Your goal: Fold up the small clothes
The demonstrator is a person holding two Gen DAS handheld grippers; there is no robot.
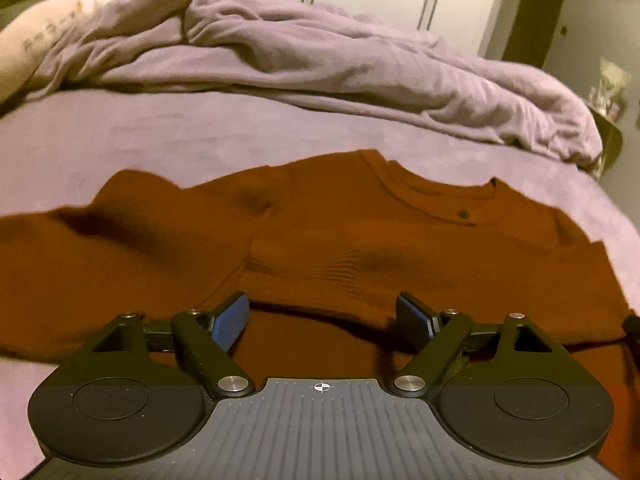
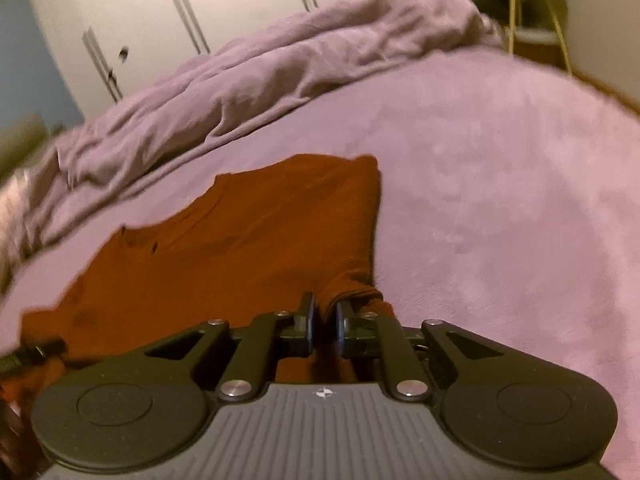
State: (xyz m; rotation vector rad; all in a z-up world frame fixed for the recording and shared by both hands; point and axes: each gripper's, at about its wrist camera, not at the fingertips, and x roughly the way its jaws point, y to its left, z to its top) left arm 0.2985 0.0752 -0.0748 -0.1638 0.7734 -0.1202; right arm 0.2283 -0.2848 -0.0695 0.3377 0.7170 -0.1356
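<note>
The rust-brown top [image 1: 320, 240] lies spread on the bed [image 1: 200, 132] ahead of both grippers — right gripper [image 2: 325, 322] pinches its bunched edge, likely to fold it over; left gripper [image 1: 320, 316] gapes empty above the cloth

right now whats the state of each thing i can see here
rust sweater: spread on the bed, partly folded, a sleeve laid across its front
left gripper: fingers open above the sweater, holding nothing
right gripper: shut on a pinch of sweater edge
purple duvet: rumpled, pushed back
wardrobe doors: closed
</note>
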